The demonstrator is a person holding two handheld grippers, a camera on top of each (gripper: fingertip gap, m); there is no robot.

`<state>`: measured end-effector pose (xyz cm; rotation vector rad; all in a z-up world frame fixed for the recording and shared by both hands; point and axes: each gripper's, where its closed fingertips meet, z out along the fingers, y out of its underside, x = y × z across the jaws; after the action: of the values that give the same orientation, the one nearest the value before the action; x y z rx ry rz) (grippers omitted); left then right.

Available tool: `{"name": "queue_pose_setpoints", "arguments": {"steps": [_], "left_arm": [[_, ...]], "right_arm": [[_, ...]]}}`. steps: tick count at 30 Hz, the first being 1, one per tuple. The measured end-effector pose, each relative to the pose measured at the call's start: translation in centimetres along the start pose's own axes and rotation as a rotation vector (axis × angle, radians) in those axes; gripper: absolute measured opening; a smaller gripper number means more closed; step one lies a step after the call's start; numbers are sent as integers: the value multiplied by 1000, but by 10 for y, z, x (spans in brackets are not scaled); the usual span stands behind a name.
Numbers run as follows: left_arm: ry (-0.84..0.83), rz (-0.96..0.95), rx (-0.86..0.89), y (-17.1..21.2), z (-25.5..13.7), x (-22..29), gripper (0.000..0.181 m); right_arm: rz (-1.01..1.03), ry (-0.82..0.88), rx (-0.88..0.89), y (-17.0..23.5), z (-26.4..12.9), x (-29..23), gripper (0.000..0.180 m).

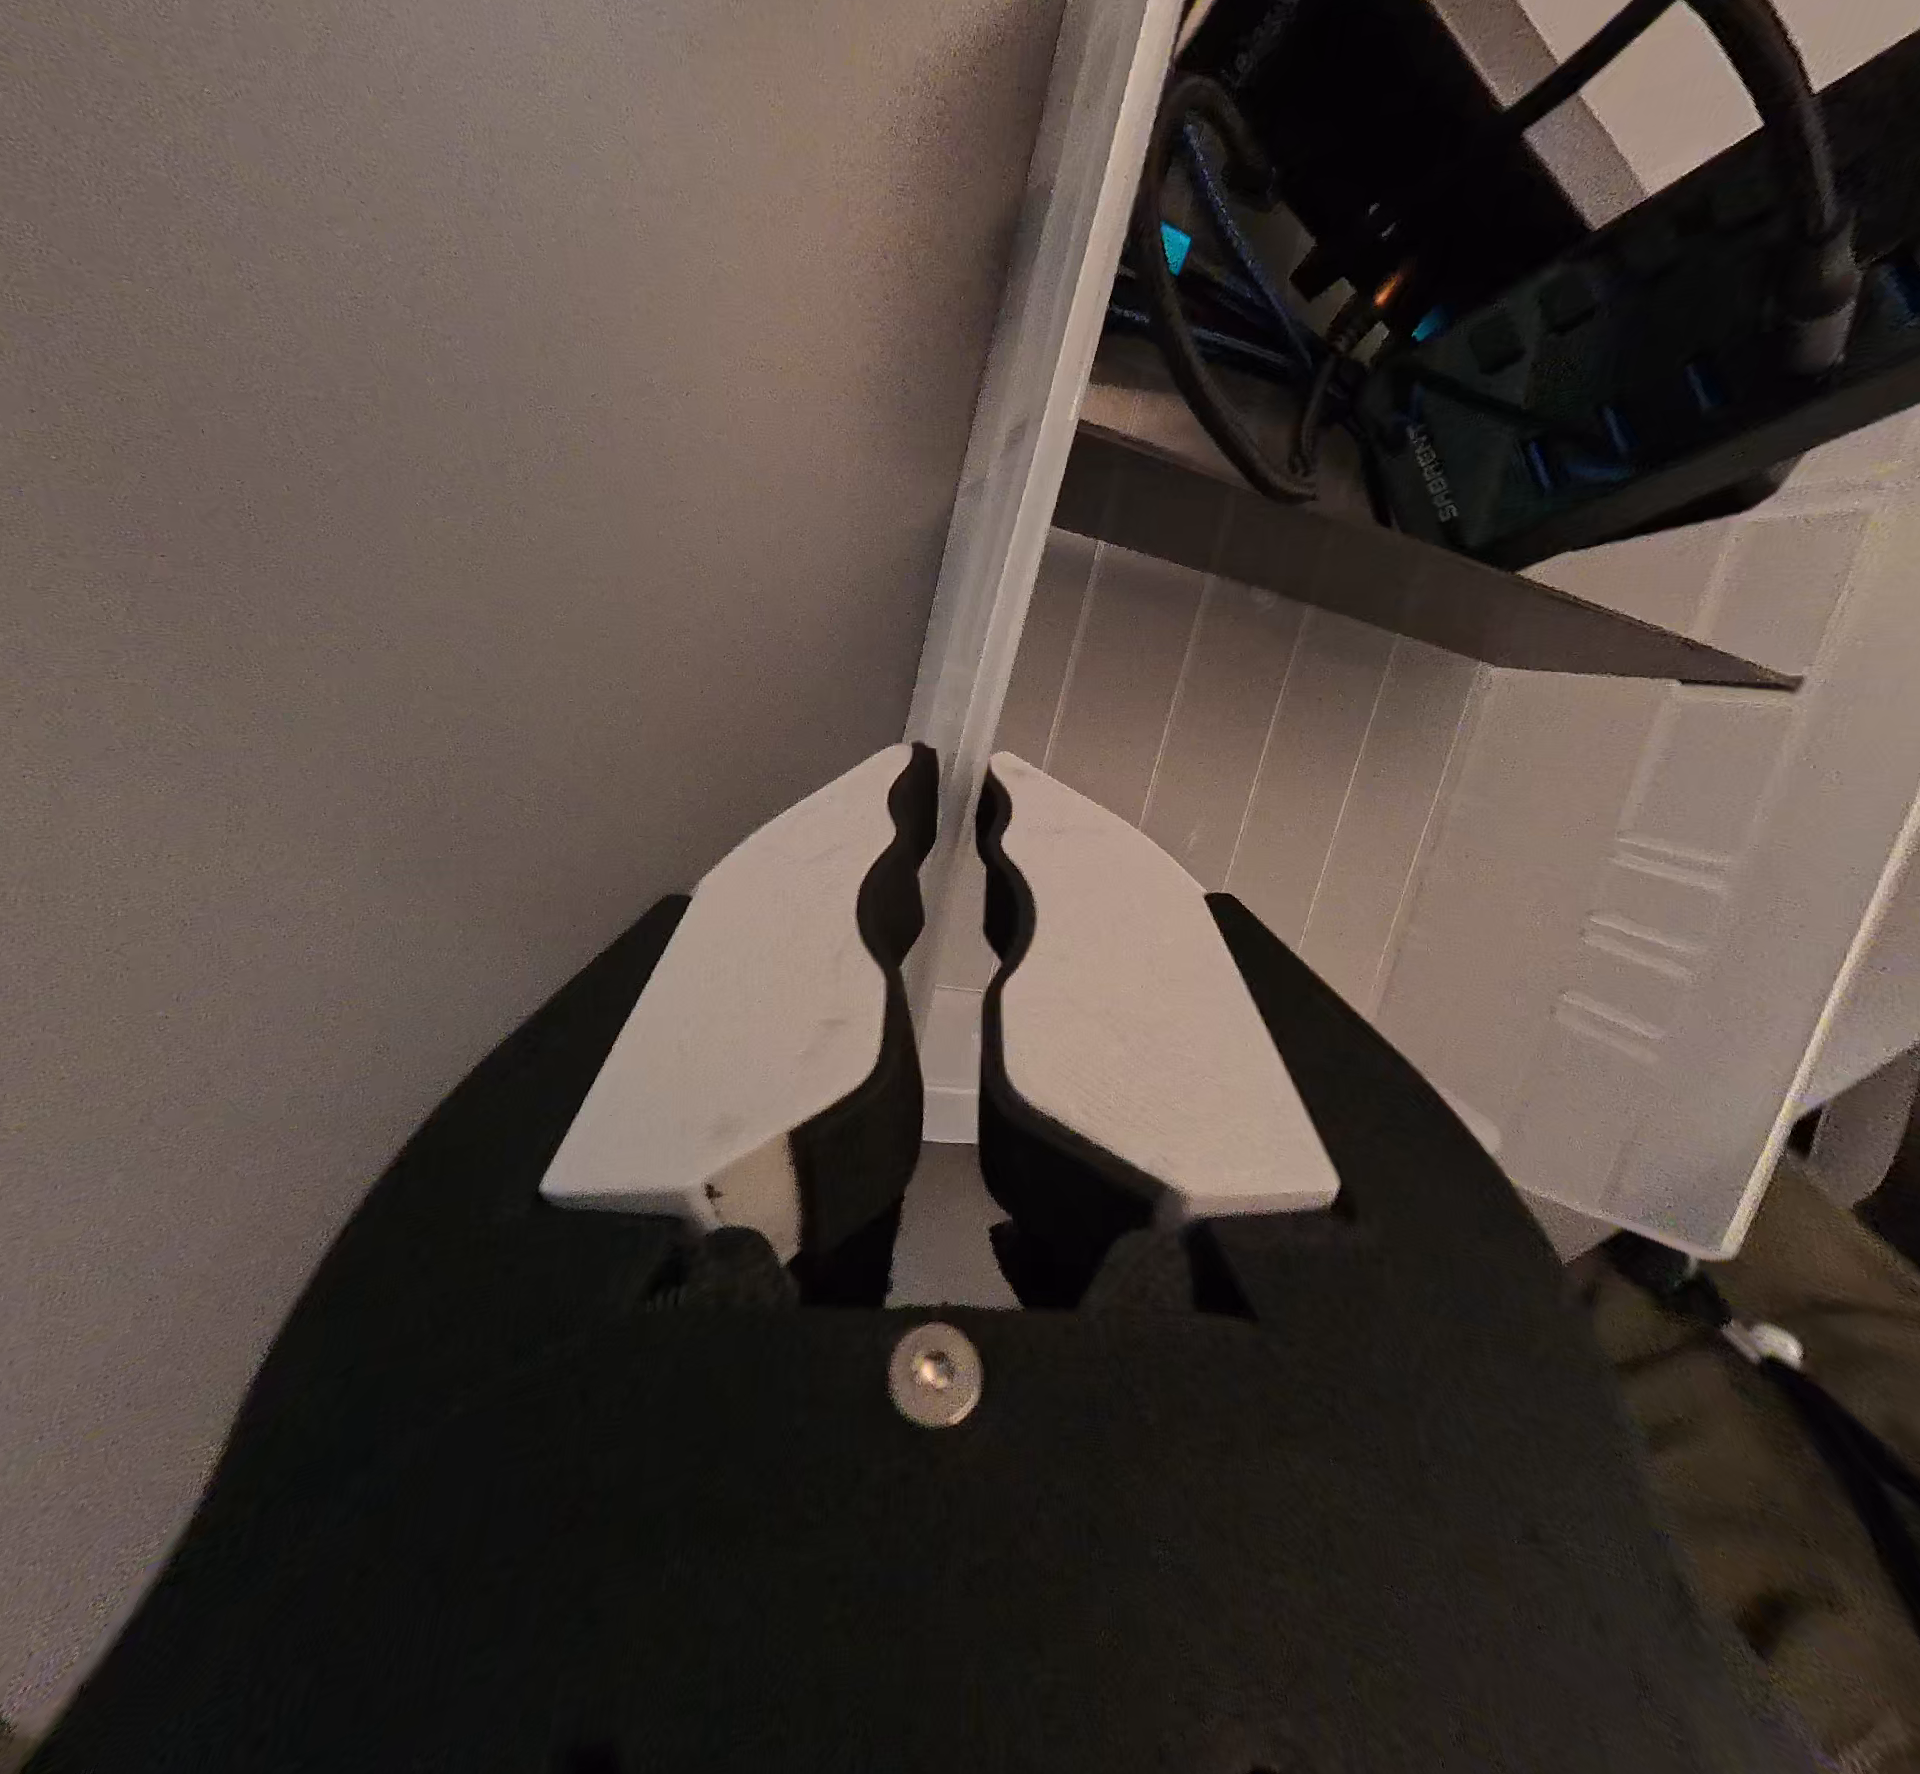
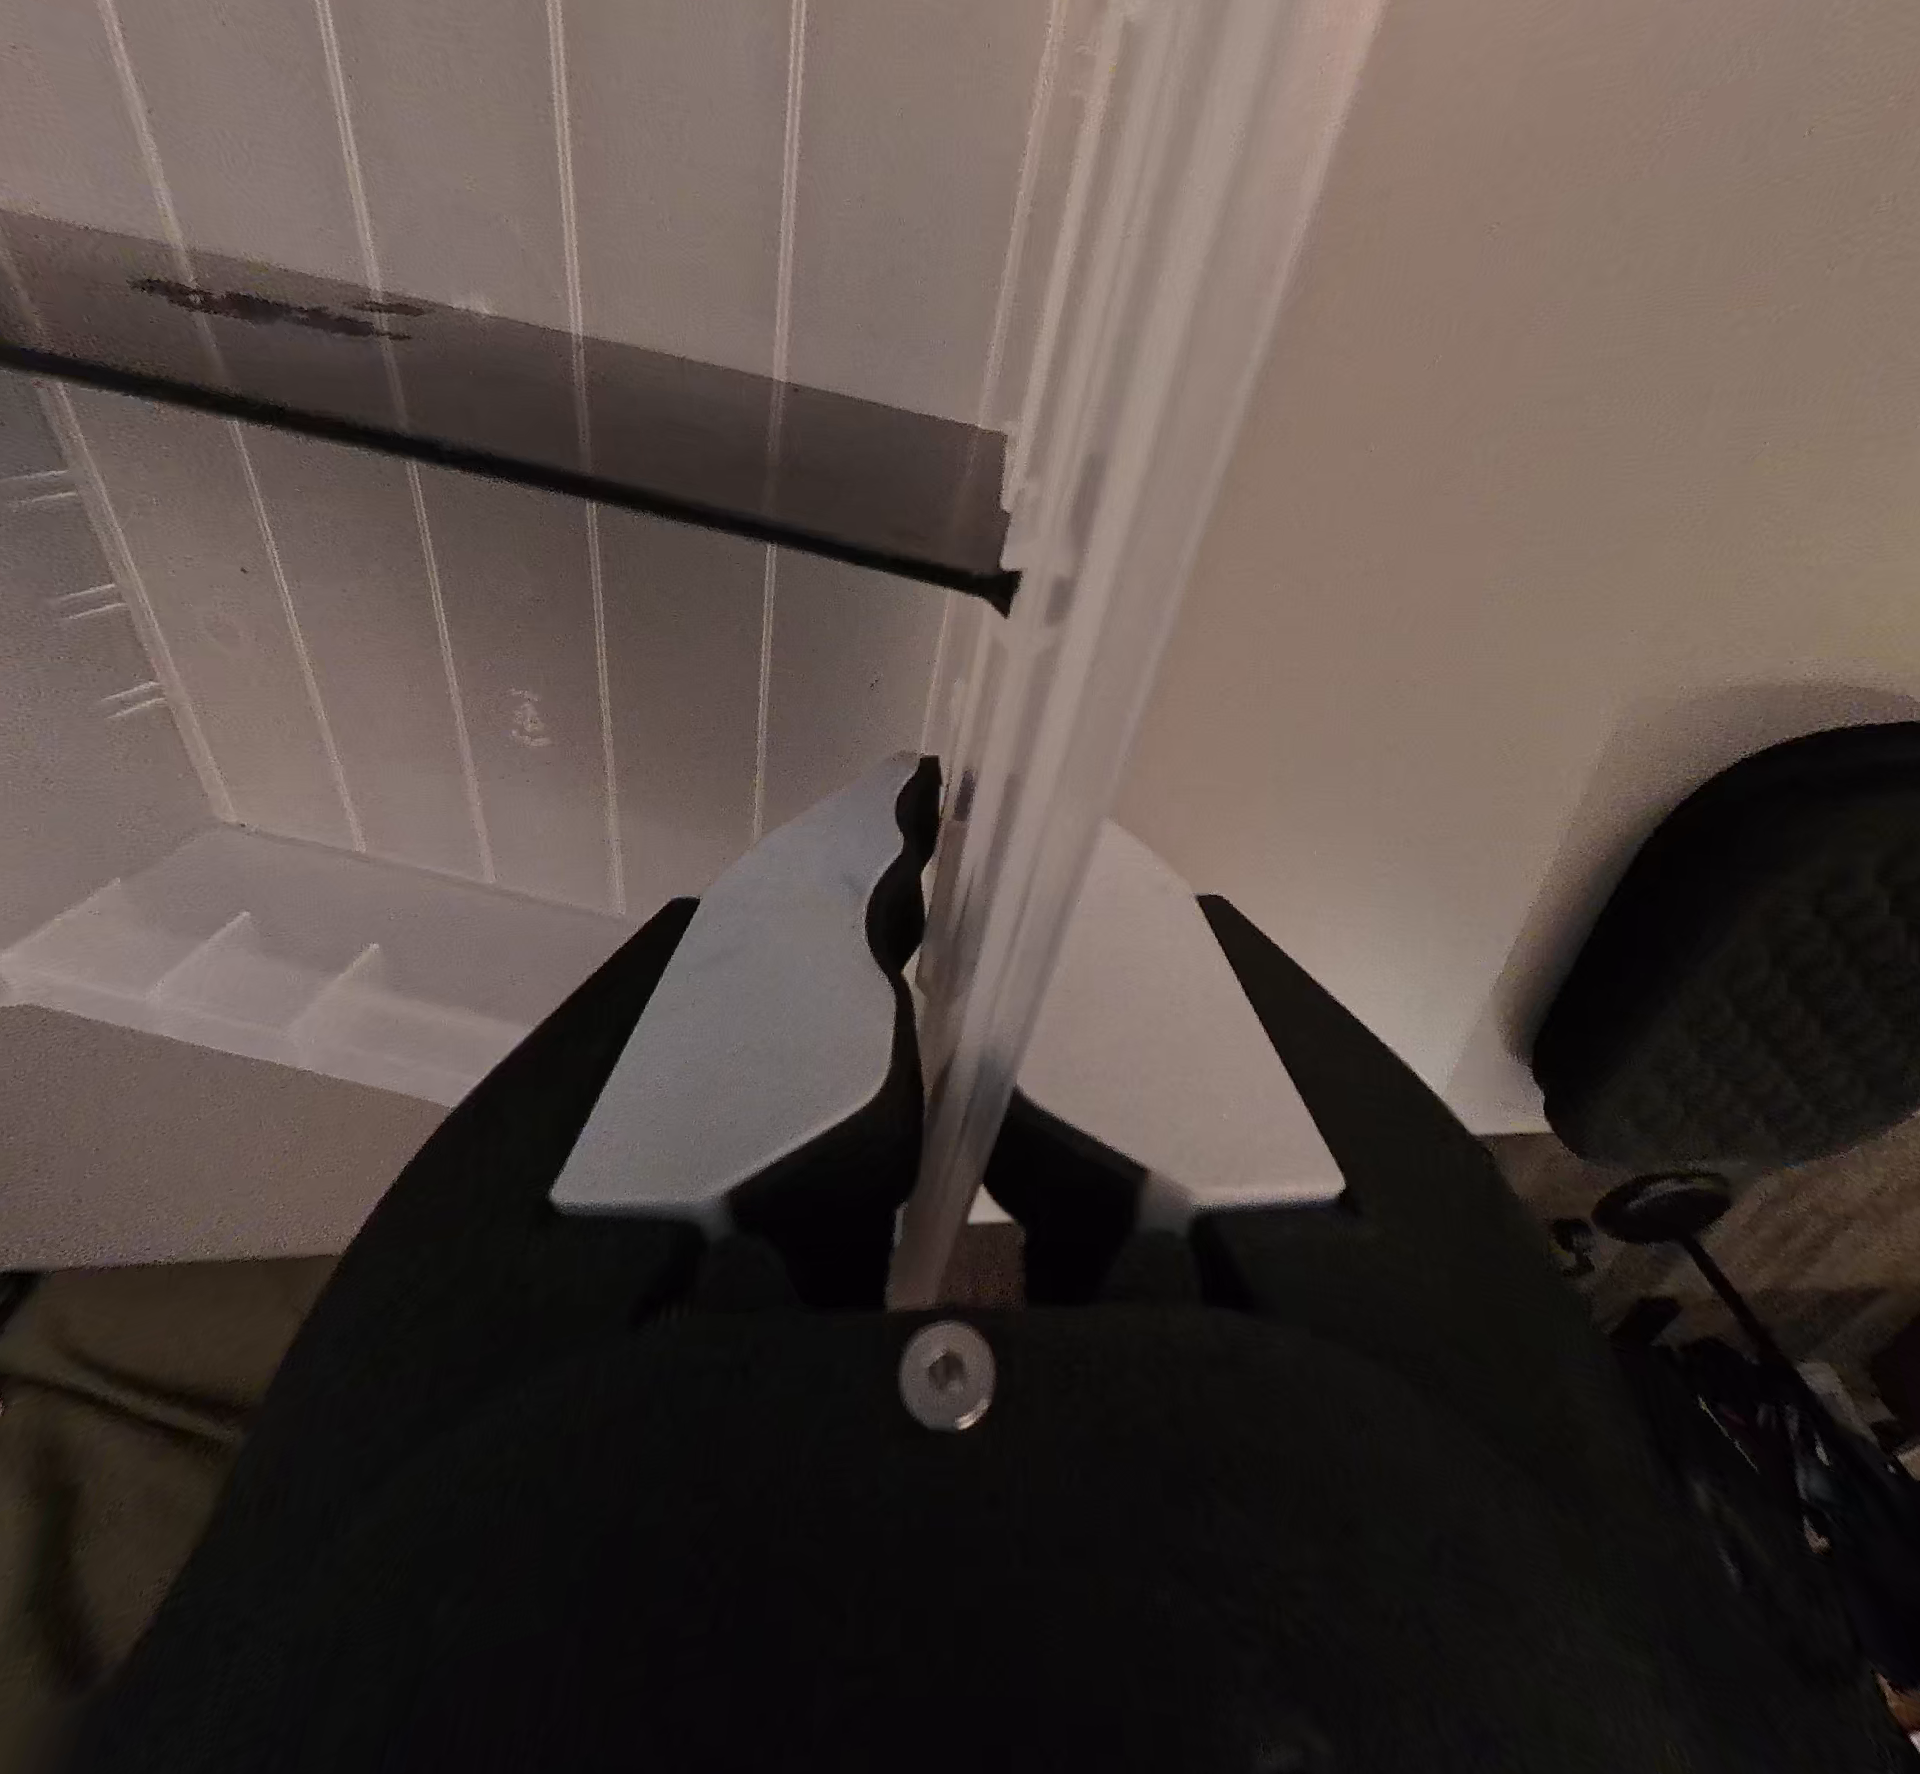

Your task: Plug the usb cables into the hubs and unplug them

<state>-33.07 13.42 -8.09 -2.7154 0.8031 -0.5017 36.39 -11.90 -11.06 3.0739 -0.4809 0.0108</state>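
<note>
My left gripper (image 1: pixel 961 774) is shut on the upright edge of a clear plastic box wall (image 1: pixel 1039 353), with both black pads pressed against it. Inside the box, to the right, a black USB hub (image 1: pixel 1558 415) with blue ports lies on a dark tray (image 1: pixel 1351 571). A black braided cable (image 1: pixel 1766 62) is plugged into the hub, and a second black device (image 1: pixel 1351 93) lies behind it. My right gripper (image 2: pixel 997 789) is shut on another clear wall edge (image 2: pixel 1143 374) of the box. Its right fingertip shows only dimly through the plastic.
The ribbed clear bottom of the box (image 2: pixel 468 114) and the dark tray's edge (image 2: pixel 520 436) fill the left of the right wrist view. A clear divided insert (image 2: pixel 260 955) lies at the lower left. A dark rounded object (image 2: pixel 1766 955) stands at the right against a pale wall (image 1: pixel 416 374).
</note>
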Motion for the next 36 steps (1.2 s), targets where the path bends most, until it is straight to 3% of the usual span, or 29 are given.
{"name": "queue_pose_setpoints", "arguments": {"steps": [12,22,32,36], "left_arm": [[-52,-400,261,37,-45,-103,7],[-65,-469,323,43,-52,-118,8],[-103,-522,361,48,-56,-127,10],[-107,-541,389,50,-60,-134,9]], "right_arm": [[-94,-121,-2,-11,31,20,5],[-197,-71,-34,5,33,69,9],[-139,-68,-54,2,34,66,8],[-139,-14,-53,7,35,68,17]]}}
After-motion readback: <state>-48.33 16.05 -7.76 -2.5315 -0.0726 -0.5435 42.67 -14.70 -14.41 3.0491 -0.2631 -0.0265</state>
